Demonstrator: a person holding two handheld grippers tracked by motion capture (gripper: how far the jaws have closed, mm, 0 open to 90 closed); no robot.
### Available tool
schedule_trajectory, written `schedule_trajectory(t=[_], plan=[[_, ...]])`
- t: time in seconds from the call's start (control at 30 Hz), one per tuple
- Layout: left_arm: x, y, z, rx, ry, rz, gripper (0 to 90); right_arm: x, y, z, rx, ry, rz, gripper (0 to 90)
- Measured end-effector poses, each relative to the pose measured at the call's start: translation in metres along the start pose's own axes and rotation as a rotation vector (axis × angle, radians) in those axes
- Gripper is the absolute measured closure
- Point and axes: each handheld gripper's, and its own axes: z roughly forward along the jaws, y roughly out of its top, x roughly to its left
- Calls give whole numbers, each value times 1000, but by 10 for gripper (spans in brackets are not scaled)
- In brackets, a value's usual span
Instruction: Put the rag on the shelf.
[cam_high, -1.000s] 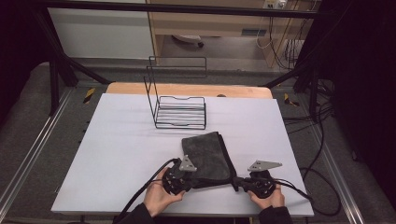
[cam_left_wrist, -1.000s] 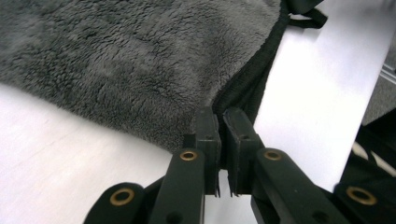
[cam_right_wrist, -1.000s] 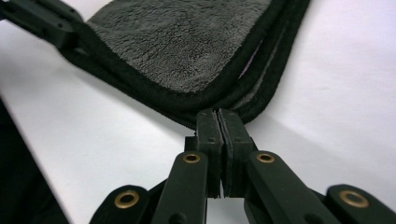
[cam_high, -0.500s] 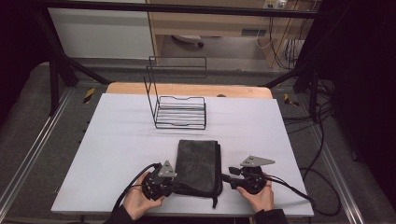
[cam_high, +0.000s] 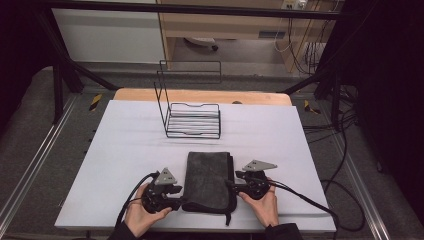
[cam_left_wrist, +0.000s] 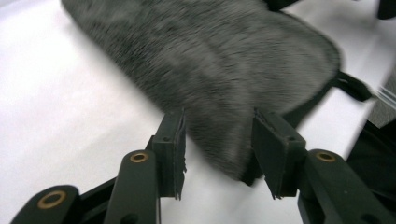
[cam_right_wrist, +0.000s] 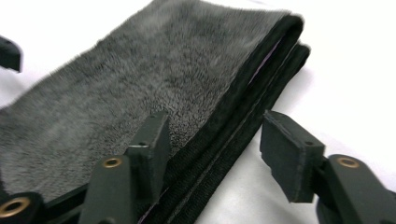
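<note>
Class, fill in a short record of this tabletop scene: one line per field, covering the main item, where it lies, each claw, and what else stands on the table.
Main item: folded grey towel
Position: flat on the white table, near the front edge
Left claw: jaws just been opening, apart around the towel's edge, not pressing it
Right claw: jaws just been opening, straddling the towel's dark hem, not pressing it
Also present: black wire rack, behind the towel, apart from it
Hands: one on each claw
</note>
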Motion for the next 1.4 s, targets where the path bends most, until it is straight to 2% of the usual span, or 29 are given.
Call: schedule_trajectory(t=[0.13, 0.2, 0.27, 0.37, 0.47, 0.53, 0.7, 0.83, 0.97, 1.1, 1.13, 1.2, 1.27, 1.33, 1.37, 1.4], plan=[[3, -2, 14, 11, -29, -45, 627, 0, -1, 2, 25, 15, 14, 549], [1, -3, 18, 11, -33, -52, 631, 0, -1, 3, 33, 21, 28, 565], [-1, -4, 19, 14, -25, -48, 644, 0, -2, 5, 46, 37, 57, 617], [-3, -4, 20, 22, -26, -61, 664, -1, -2, 5, 50, 45, 56, 647], [-4, -4, 20, 30, -29, -67, 791, -1, -1, 6, 50, 56, 57, 712], [-5, -3, 19, 34, -21, -64, 835, -1, -1, 7, 47, 61, 57, 744], [-3, -3, 13, 35, -21, -59, 860, 1, 2, 7, 48, 65, 45, 771], [1, -9, -1, 25, -11, -60, 860, 7, 4, 11, 37, 93, 38, 770], [4, -12, -2, 13, -7, -51, 853, 10, 4, 14, 33, 96, 32, 751], [8, -12, -1, 12, -8, -26, 765, 9, 6, 7, -25, 61, 6, 608], [11, -11, -4, -13, 8, -14, 713, 8, 6, 5, -33, 61, 6, 571], [12, -10, -5, -16, 14, -11, 633, 5, 8, 1, -51, 57, -2, 489], [17, -9, -7, -36, 22, 10, 522, 1, 8, -2, -57, 48, -11, 423], [21, -6, -8, -50, 24, 11, 430, -3, 8, -5, -64, 46, -10, 370], [24, -5, -10, -56, 23, 6, 430, -3, 8, -5, -64, 46, -10, 370], [27, -4, -10, -64, 18, -7, 369, -8, 7, -9, -68, 45, 7, 316]])
